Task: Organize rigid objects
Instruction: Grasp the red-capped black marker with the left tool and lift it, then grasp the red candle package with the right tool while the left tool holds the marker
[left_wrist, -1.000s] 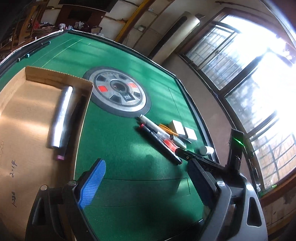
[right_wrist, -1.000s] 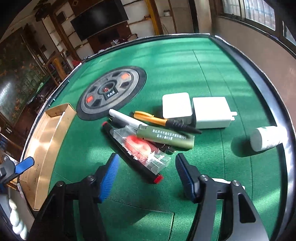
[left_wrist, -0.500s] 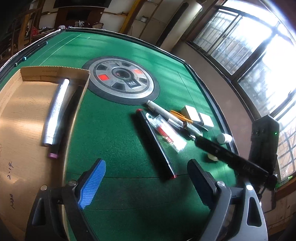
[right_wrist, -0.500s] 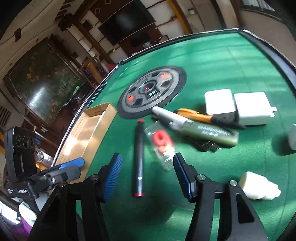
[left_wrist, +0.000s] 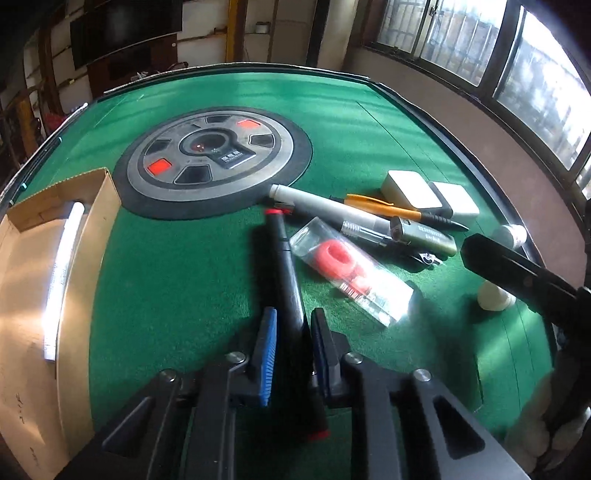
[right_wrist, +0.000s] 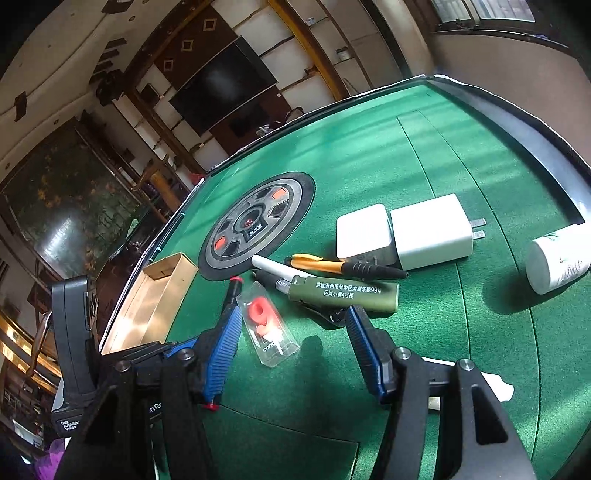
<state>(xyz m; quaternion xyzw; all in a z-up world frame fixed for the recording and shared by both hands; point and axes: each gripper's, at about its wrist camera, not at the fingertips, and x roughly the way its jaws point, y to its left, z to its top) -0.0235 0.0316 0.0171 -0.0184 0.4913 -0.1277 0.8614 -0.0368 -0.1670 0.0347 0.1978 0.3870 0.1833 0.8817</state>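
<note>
Fingers first: our left gripper (left_wrist: 290, 345) has its blue pads pressed in on the black red-tipped stick (left_wrist: 286, 273), pinching it near its near end, while our right gripper (right_wrist: 293, 345) hangs with its fingers spread wide and nothing between them, above the clear packet (right_wrist: 267, 325).

From largest to smallest, we have the green table (left_wrist: 177, 266) with the round grey console (left_wrist: 214, 155) at its middle, then the cardboard box (left_wrist: 22, 302) along the left edge with a silver tube (left_wrist: 62, 273) lying in it. Near the console sits the loose pile: two white chargers (right_wrist: 399, 230), a white bottle (right_wrist: 557, 258), an olive-green case (right_wrist: 343, 293), a grey marker (left_wrist: 325, 208) and an orange pen (left_wrist: 384, 208). The stick lies on the felt, its far red tip just beside the marker.

We judge the step in hand is lifting the stick toward the box. Because we hold it near one end, we should raise it level and slowly so the far end does not droop or sweep the packet, then lay it parallel to the tube.
</note>
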